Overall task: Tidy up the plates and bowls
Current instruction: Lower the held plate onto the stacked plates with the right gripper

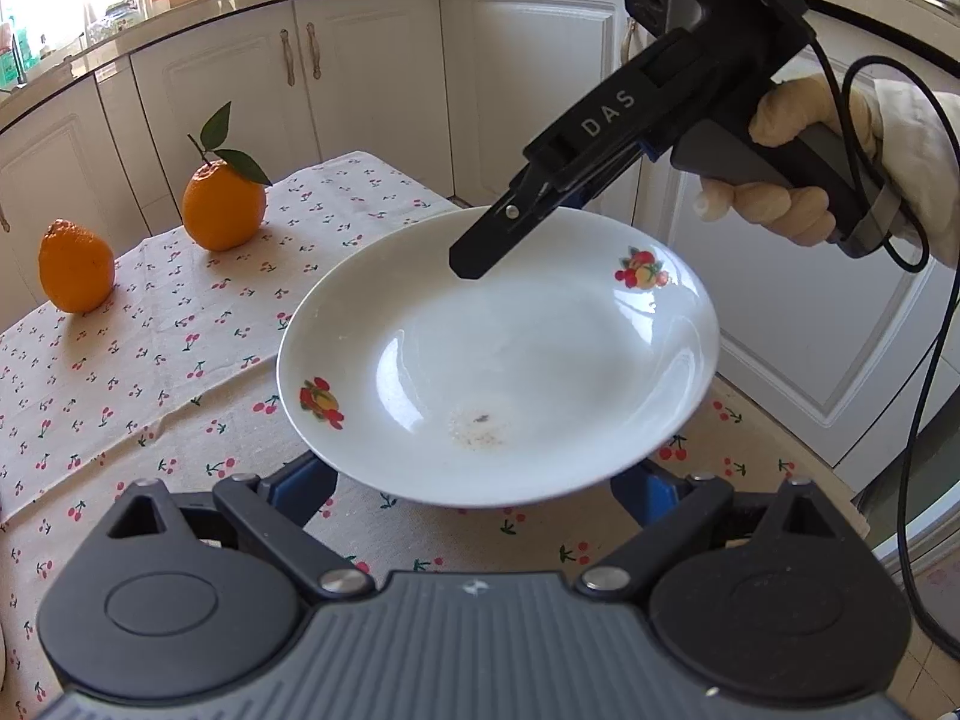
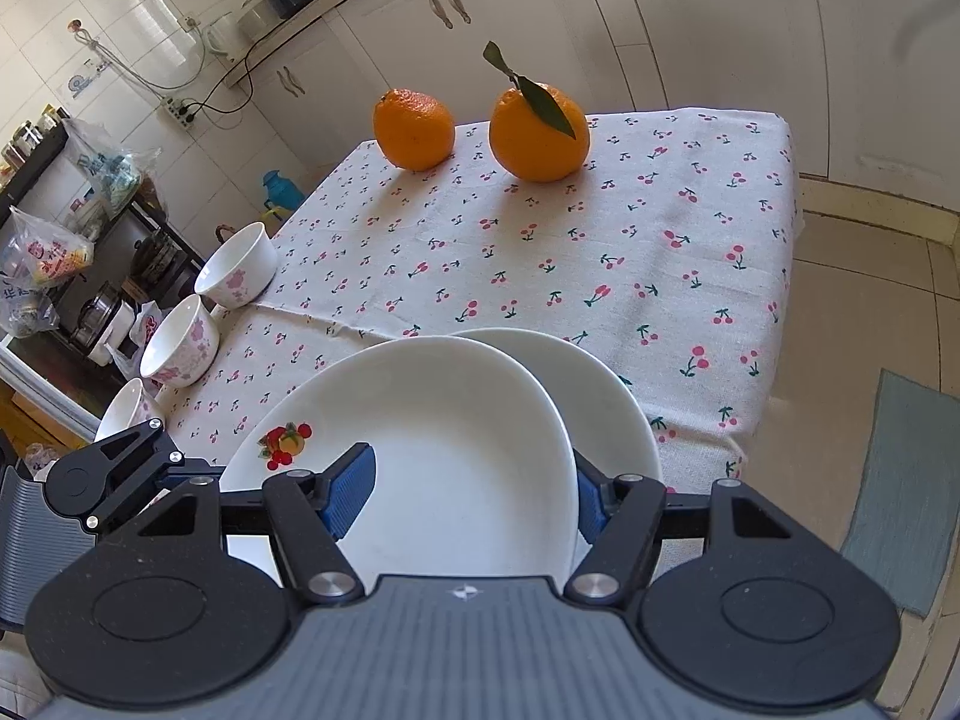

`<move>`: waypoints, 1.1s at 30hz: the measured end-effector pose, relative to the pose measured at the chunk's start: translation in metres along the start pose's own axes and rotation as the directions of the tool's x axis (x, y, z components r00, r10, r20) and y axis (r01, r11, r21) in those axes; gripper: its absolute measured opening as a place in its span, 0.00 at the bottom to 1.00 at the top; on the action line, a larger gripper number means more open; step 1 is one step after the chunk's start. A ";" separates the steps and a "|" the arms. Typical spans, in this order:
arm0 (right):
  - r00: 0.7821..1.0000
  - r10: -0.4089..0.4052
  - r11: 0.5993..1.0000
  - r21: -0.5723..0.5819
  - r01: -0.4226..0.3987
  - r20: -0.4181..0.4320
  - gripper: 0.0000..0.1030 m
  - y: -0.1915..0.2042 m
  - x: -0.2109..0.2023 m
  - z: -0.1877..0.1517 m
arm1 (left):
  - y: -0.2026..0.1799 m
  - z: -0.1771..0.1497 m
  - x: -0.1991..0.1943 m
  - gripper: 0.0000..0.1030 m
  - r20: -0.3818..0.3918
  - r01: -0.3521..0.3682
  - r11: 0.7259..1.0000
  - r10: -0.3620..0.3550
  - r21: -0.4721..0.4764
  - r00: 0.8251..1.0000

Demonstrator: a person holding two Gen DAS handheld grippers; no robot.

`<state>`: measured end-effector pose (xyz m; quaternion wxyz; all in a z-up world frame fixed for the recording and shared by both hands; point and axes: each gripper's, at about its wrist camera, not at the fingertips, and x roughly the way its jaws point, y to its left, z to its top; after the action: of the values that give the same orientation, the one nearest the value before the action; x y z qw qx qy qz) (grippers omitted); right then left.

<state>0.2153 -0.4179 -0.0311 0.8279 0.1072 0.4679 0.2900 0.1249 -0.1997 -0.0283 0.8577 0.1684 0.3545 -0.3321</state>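
Observation:
A white plate [image 1: 510,360] with fruit prints is held above the cherry-print tablecloth. My right gripper [image 1: 468,264] grips its far rim, one black finger over the inside. In the right wrist view the same plate [image 2: 444,456] sits between the blue pads [image 2: 351,492] of my right gripper [image 2: 468,498], tilted, with a second white plate [image 2: 606,408] under it on the table. My left gripper [image 1: 474,498] is open, its blue pads wide apart beneath the plate's near rim, not clamping it. It also shows in the right wrist view [image 2: 108,474] at the left.
Two oranges [image 2: 414,129] [image 2: 537,132] stand at the table's far side. Three white bowls with pink flowers [image 2: 237,267] [image 2: 180,339] [image 2: 123,411] line the table's left edge. White cabinets [image 1: 372,78] surround the table. A shelf with bags [image 2: 54,252] stands at left.

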 end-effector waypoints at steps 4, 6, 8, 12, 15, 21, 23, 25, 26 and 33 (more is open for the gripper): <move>1.000 -0.004 1.000 0.005 0.004 0.003 0.70 -0.003 -0.003 -0.003 | 0.000 0.002 0.003 0.94 -0.006 0.013 1.000 -0.013 0.002 1.000; 1.000 -0.010 1.000 0.005 0.010 0.003 0.70 -0.003 -0.005 -0.004 | 0.000 0.003 0.005 0.94 -0.008 0.022 1.000 -0.022 -0.002 1.000; 1.000 -0.014 1.000 0.007 0.014 0.003 0.70 -0.004 -0.007 -0.005 | 0.001 0.003 0.007 0.94 -0.010 0.031 0.999 -0.031 -0.007 0.999; 1.000 -0.028 1.000 0.011 0.028 0.006 0.70 -0.004 -0.012 -0.008 | 0.003 0.003 0.009 0.94 -0.010 0.035 0.999 -0.035 -0.013 0.999; 0.999 -0.039 0.999 0.013 0.039 0.008 0.71 -0.004 -0.015 -0.009 | 0.005 0.003 0.010 0.94 -0.002 0.033 0.999 -0.033 -0.012 0.999; 0.997 -0.078 0.997 0.001 0.078 -0.001 0.71 0.001 -0.019 -0.011 | 0.007 0.003 0.013 0.95 0.000 0.050 0.999 -0.050 -0.012 0.999; 0.996 -0.085 0.996 0.000 0.085 -0.002 0.71 0.002 -0.020 -0.012 | 0.008 0.003 0.013 0.95 -0.001 0.052 0.999 -0.052 -0.014 0.999; 0.996 -0.091 0.996 0.002 0.091 -0.003 0.71 0.003 -0.022 -0.011 | 0.007 0.002 0.013 0.95 -0.001 0.053 0.998 -0.053 -0.016 0.999; 0.996 -0.094 0.996 0.004 0.094 -0.004 0.72 0.003 -0.022 -0.011 | 0.007 0.002 0.013 0.95 -0.001 0.053 0.998 -0.053 -0.016 0.999; 0.990 -0.140 0.990 -0.009 0.140 -0.019 0.75 0.009 -0.022 -0.010 | 0.009 0.001 0.014 0.95 0.000 0.061 0.998 -0.061 -0.020 0.998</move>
<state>0.1947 -0.4239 -0.0172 0.8419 0.0682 0.4814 0.2341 0.1389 -0.2001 -0.0370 0.8488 0.1492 0.3628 -0.3546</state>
